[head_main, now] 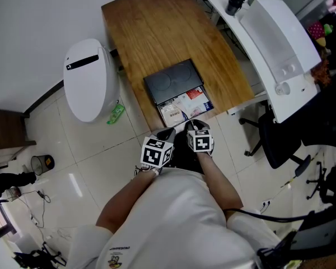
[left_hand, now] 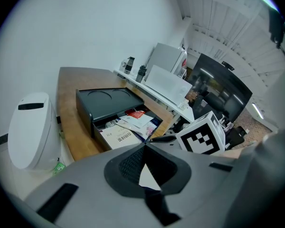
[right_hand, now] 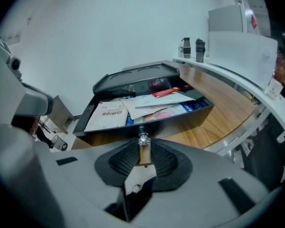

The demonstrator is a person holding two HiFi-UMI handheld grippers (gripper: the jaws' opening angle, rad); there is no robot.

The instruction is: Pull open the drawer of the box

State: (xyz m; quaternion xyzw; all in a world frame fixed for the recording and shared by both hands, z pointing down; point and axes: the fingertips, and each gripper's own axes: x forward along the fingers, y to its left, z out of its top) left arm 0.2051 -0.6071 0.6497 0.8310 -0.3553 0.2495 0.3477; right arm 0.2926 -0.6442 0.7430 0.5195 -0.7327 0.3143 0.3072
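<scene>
- Only the right gripper view shows the right gripper [right_hand: 143,145] clamping the knob [right_hand: 143,139] of the drawer [right_hand: 183,120].
- The left gripper [left_hand: 145,145] is closed and empty, in front of the box [head_main: 172,82].
- The drawer sticks out of the box toward the person, long side crosswise.

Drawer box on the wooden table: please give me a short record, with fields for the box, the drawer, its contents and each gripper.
box: black box, on the wooden table
drawer: drawer pulled open toward the person
contents: booklets and papers
right gripper: right gripper shut on the small metal knob on the drawer front
left gripper: left gripper shut, empty, off the box
</scene>
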